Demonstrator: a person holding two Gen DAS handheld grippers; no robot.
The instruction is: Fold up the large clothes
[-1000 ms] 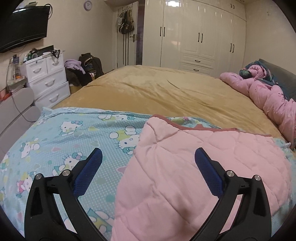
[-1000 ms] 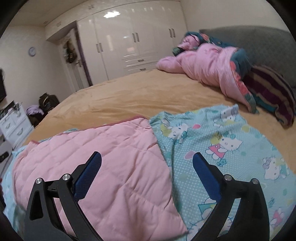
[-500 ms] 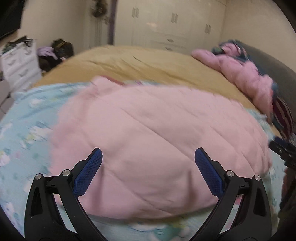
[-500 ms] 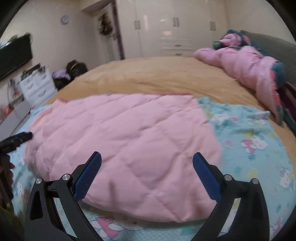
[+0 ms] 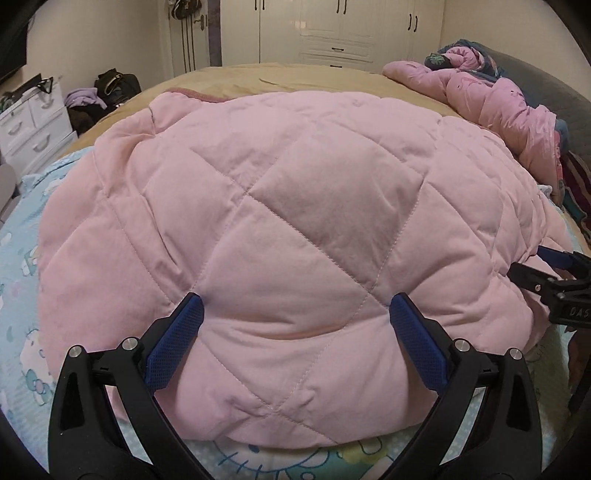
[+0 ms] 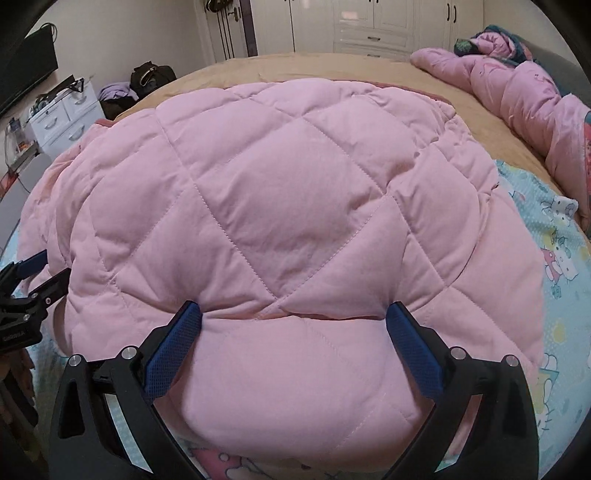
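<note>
A large quilted cover lies on the bed, its pink lining [image 5: 295, 192] folded up over its light blue cartoon-cat side [image 5: 22, 236]. My left gripper [image 5: 295, 325] is open at the pink layer's near edge, and the padded edge bulges between its blue pads [image 5: 173, 343]. In the right wrist view the pink layer [image 6: 280, 192] fills the middle, with the blue printed side [image 6: 554, 266] showing at the right. My right gripper [image 6: 291, 328] is open too, astride a fold of the near edge. Each gripper shows at the other's frame edge: right gripper [image 5: 554, 280], left gripper [image 6: 26, 284].
The tan bedspread [image 5: 280, 77] runs to the far end. A heap of pink bedding [image 5: 491, 96] lies along the grey headboard [image 5: 546, 88] on the right. A white drawer unit [image 5: 29, 122] and bags [image 5: 110, 88] stand on the left, white wardrobes [image 5: 332, 29] behind.
Both grippers swung in from the blue sides to face the pink layer and came down close to its near edge. Both stayed open. The pink layer now fills both views.
</note>
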